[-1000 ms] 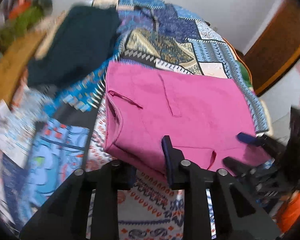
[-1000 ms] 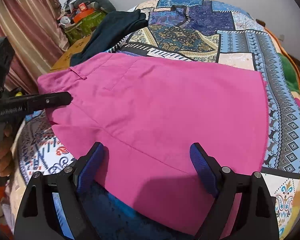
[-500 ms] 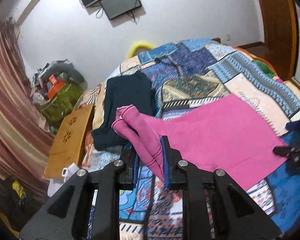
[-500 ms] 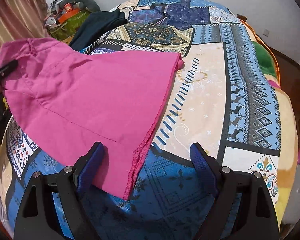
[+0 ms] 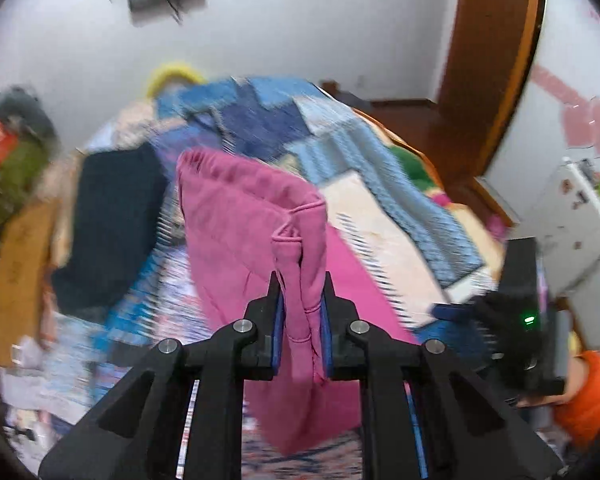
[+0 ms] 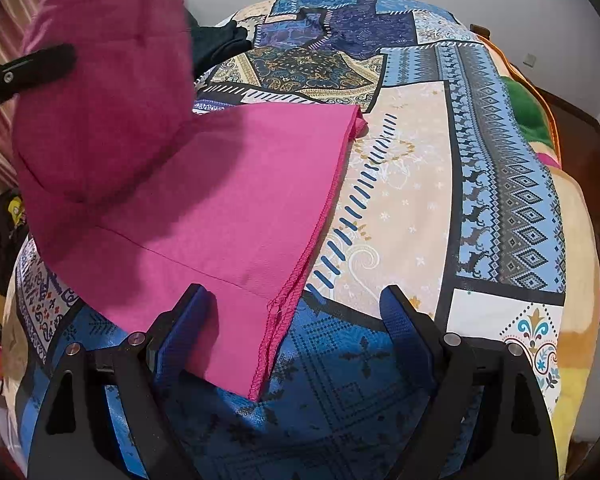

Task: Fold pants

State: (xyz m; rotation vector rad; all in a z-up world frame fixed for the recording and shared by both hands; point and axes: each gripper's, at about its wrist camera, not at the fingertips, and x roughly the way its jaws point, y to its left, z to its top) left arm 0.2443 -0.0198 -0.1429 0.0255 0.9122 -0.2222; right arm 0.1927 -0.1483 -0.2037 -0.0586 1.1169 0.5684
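Observation:
The pink pants (image 6: 236, 200) lie partly on the patterned bedspread (image 6: 420, 184). My left gripper (image 5: 301, 304) is shut on the waistband end of the pants (image 5: 244, 224) and holds it lifted above the bed; in the right wrist view that gripper (image 6: 32, 68) shows at the upper left with the raised pink cloth hanging from it. My right gripper (image 6: 296, 320) is open and empty, low over the hem corner of the pants. In the left wrist view the right gripper (image 5: 480, 312) sits at the right edge.
A dark folded garment (image 5: 112, 224) lies on the bed's far left. A wooden board (image 5: 16, 276) and clutter stand left of the bed. A wooden door (image 5: 492, 52) and a white cabinet (image 5: 580, 224) are to the right. A green and orange blanket (image 6: 528, 112) edges the bed.
My left gripper closed on the waistband end and lifted it up and over toward the hem. The pants slid left on the bed. The right gripper stayed open near the hem.

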